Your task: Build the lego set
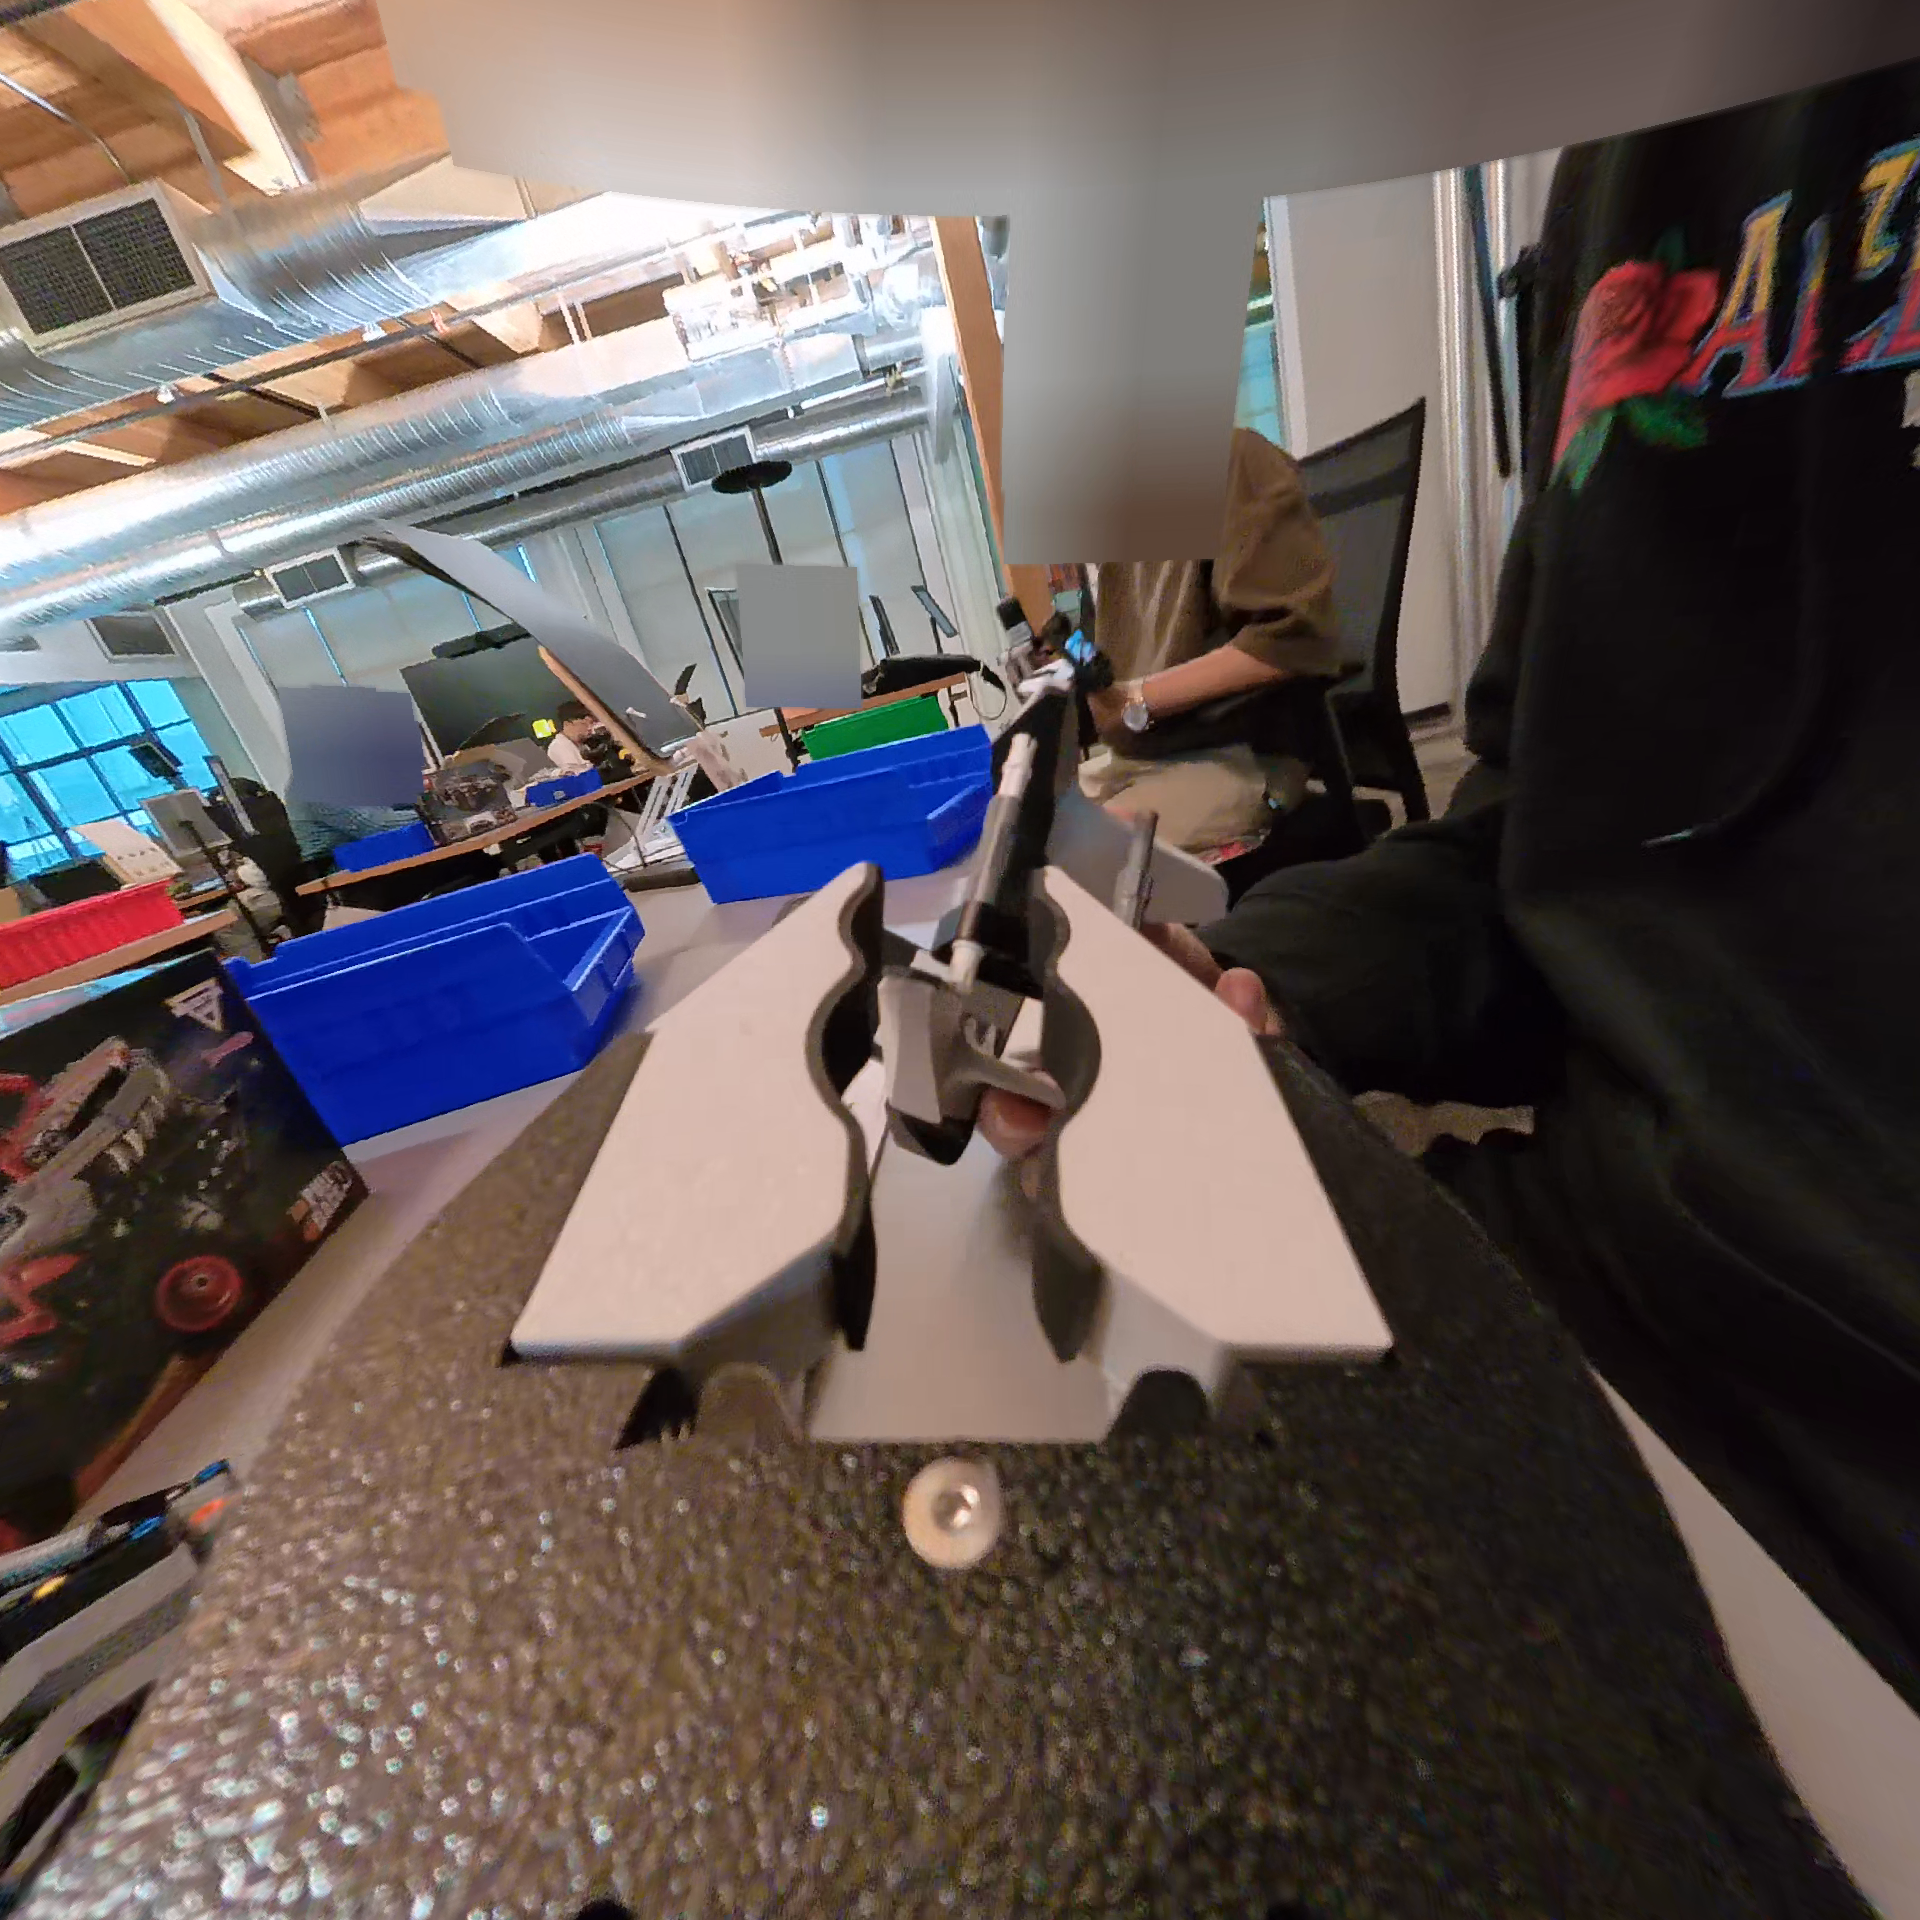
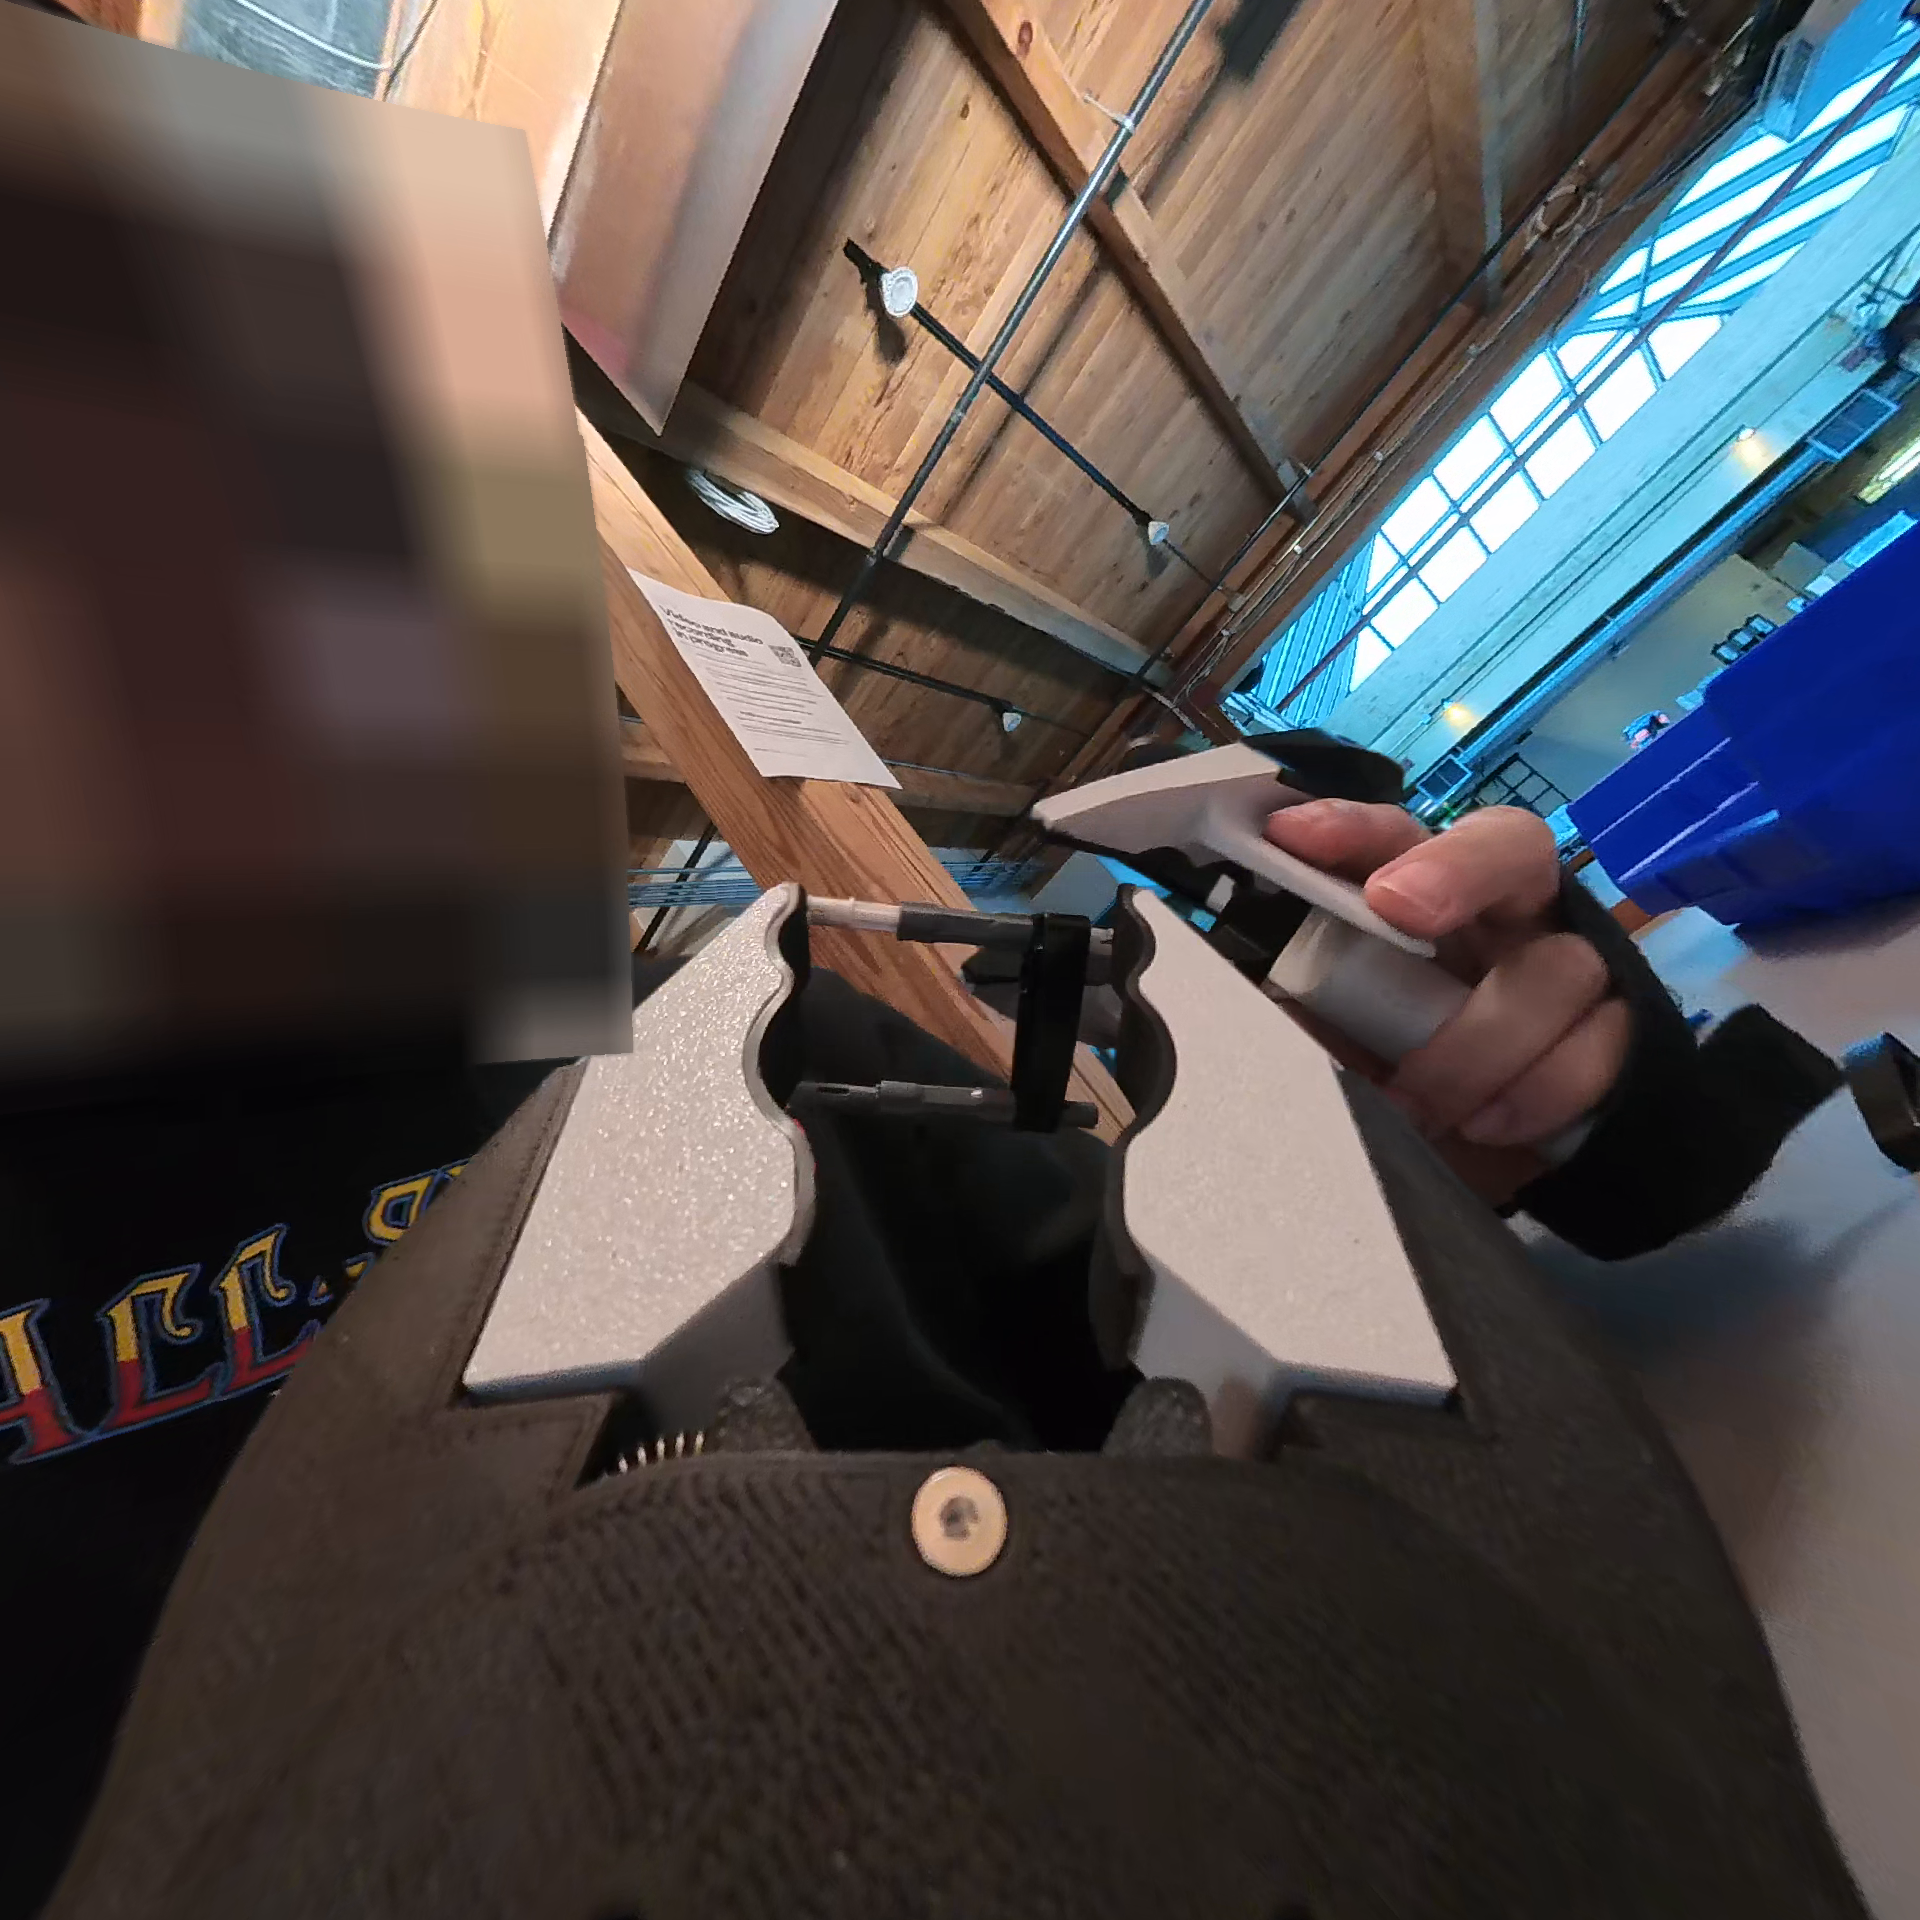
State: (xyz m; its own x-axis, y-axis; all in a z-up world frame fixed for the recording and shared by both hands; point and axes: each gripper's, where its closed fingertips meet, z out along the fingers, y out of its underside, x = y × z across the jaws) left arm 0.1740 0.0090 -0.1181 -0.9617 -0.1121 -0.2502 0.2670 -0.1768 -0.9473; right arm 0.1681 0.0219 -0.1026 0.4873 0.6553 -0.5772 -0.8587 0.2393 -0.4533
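Black printed sweatshirt (image 1: pixel 1704 831) close on the right; blue bins (image 1: pixel 457 987) and a lego box (image 1: pixel 125 1164) on the counter (image 1: pixel 436 1174) to the left. Left gripper (image 1: pixel 961 925) jaws narrowly parted around a black-and-grey lego assembly (image 1: pixel 1013 831) raised off the counter. Right gripper (image 2: pixel 961 909) jaws half open, spanning the assembly's axles (image 2: pixel 935 923); actual grip cannot be told.

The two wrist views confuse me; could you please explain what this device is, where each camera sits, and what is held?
A person holds a two-finger gripper in each hand; each carries a camera looking along its grey fingers. The left wrist view shows the left gripper and, beyond, a table with blue bins and a set box. The right wrist view shows the right gripper clamping a black-and-grey lego assembly, with a hand holding the left one nearby.
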